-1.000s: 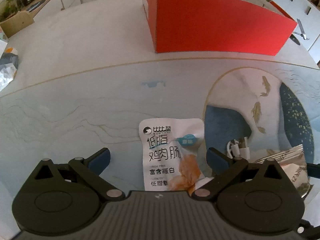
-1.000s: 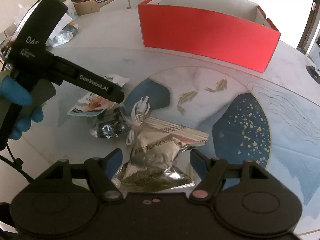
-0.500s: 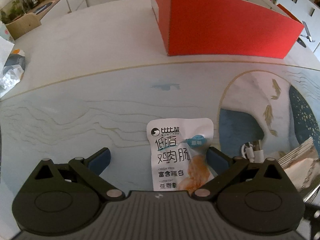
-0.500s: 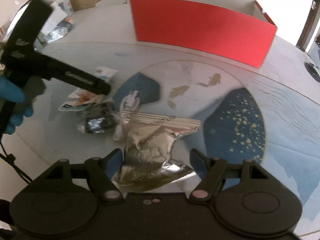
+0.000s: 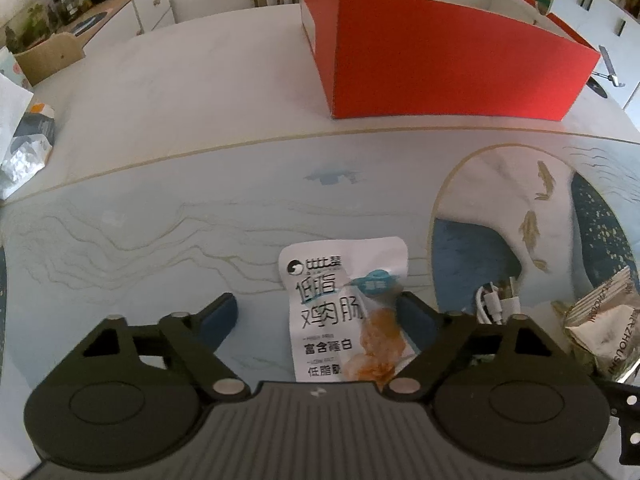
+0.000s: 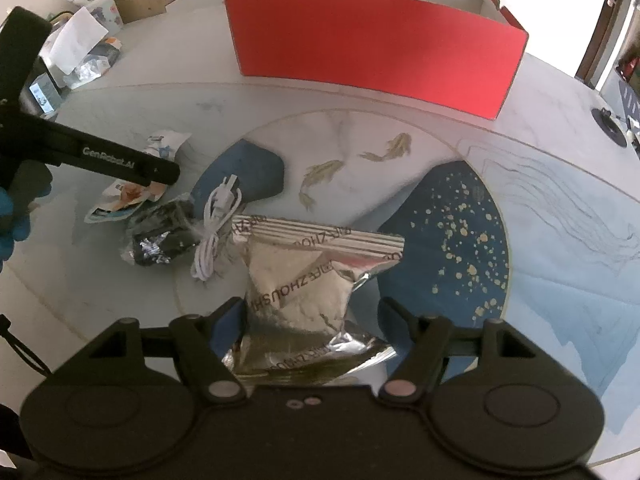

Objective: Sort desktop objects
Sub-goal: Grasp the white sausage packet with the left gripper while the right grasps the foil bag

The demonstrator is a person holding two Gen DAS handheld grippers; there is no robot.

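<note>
A white snack pouch (image 5: 344, 312) with printed lettering lies flat on the patterned table mat. My left gripper (image 5: 316, 316) stands over the pouch with its jaws closing. The right finger is at the pouch's edge and the left finger is well clear of it. In the right wrist view this gripper (image 6: 168, 174) reaches in from the left, above the pouch (image 6: 120, 204). A crinkled silver foil bag (image 6: 308, 280) lies between the fingers of my right gripper (image 6: 312, 320). Those jaws stand wide and do not squeeze the bag.
A red open box (image 6: 372, 48) stands at the back of the table. A coiled white cable (image 6: 218, 220) and a dark shiny packet (image 6: 160, 236) lie between pouch and foil bag. Papers and packets (image 5: 24, 148) clutter the table's far left edge.
The left gripper's fingers have drawn closer together around the white pouch. Both views have shifted only slightly. The right gripper's fingers keep the same spread about the foil bag.
</note>
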